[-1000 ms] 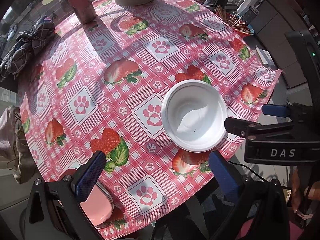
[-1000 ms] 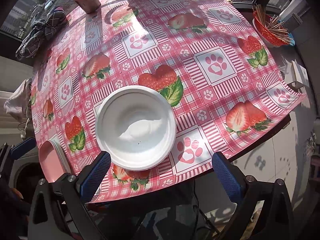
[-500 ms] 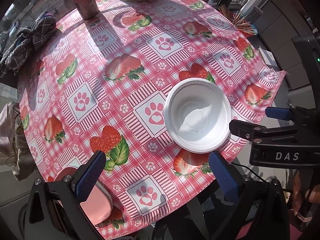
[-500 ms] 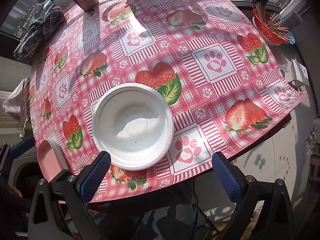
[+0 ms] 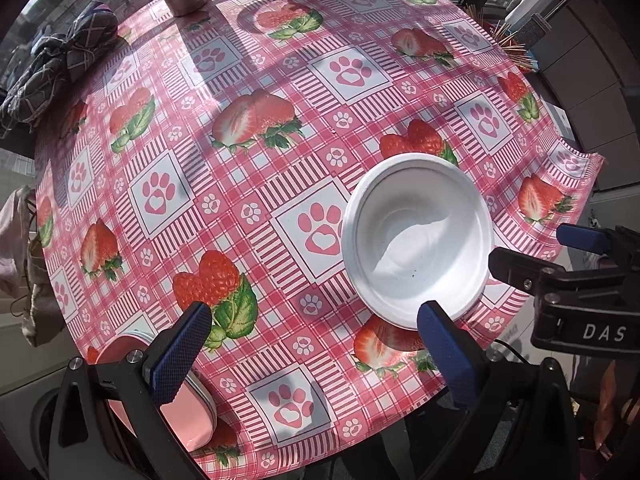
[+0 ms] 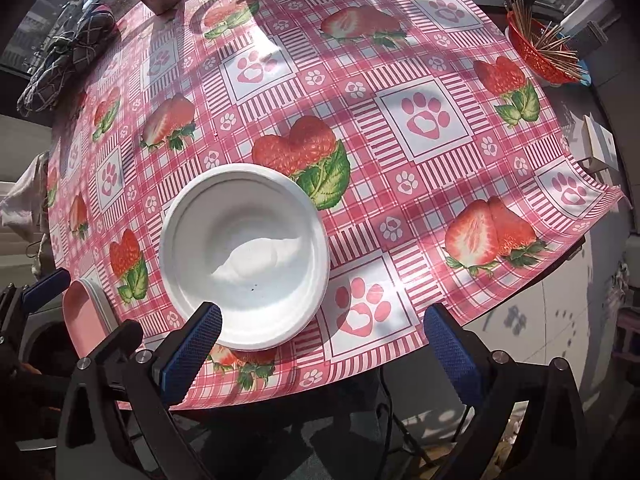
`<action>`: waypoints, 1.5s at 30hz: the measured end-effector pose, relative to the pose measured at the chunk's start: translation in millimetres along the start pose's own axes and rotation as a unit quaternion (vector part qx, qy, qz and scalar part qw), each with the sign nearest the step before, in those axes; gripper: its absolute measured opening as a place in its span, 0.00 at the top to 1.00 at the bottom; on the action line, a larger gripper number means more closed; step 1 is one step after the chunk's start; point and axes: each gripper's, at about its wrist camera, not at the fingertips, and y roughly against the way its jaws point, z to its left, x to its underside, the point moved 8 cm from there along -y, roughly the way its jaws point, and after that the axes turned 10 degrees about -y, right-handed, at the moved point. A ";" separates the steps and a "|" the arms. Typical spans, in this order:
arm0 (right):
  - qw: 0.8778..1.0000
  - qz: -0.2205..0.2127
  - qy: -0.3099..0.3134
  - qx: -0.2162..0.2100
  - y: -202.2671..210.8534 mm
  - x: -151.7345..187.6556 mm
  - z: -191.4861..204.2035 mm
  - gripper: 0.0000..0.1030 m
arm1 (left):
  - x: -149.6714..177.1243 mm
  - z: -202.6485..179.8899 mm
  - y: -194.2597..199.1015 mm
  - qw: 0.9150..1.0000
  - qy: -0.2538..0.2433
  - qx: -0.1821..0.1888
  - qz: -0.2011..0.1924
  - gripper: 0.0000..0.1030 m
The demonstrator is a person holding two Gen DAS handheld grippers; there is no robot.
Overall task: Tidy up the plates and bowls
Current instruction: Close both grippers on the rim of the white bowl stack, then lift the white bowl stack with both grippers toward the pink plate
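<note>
1. A white bowl (image 6: pixel 244 256) sits empty near the front edge of a round table (image 5: pixel 248 184) covered in a strawberry-and-paw-print cloth.
2. The right gripper (image 6: pixel 320 344) hovers low before the bowl, fingers spread wide and holding nothing; its left finger (image 6: pixel 192 356) lies just beside the near rim.
3. The left gripper (image 5: pixel 312 356) also stands wide open and empty, with a pink plate (image 5: pixel 188 420) at the table's edge beneath its left finger.
4. The step in hand appears to be the approach to the bowl; no grasp is made yet.
5. The next move likely calls for bracketing the rim and closing gently, since the thin bowl may slide or flex.
</note>
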 end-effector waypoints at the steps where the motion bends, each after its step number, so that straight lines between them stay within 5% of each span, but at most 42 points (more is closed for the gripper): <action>1: 1.000 0.001 0.001 0.002 -1.8 -1.9 -0.5 0.01 | -1.6 0.0 -3.7 1.000 0.003 -0.001 0.003 0.00; 23: 0.998 0.054 0.038 0.006 -76.0 -37.4 -9.2 0.01 | -13.8 11.5 -85.0 0.995 0.071 -0.053 0.049 0.00; 36: 0.995 0.063 0.066 0.038 -96.7 -45.4 5.6 0.00 | -19.9 -13.6 -105.5 0.996 0.074 -0.021 0.049 0.00; 42: 0.997 0.049 0.046 0.031 -94.5 -44.4 1.0 0.00 | -1.7 7.6 -117.2 0.992 0.114 0.033 0.045 0.00; 45: 0.997 0.049 0.040 0.032 -92.8 -48.5 -3.5 0.00 | -0.6 9.2 -119.2 0.991 0.115 0.031 0.059 0.00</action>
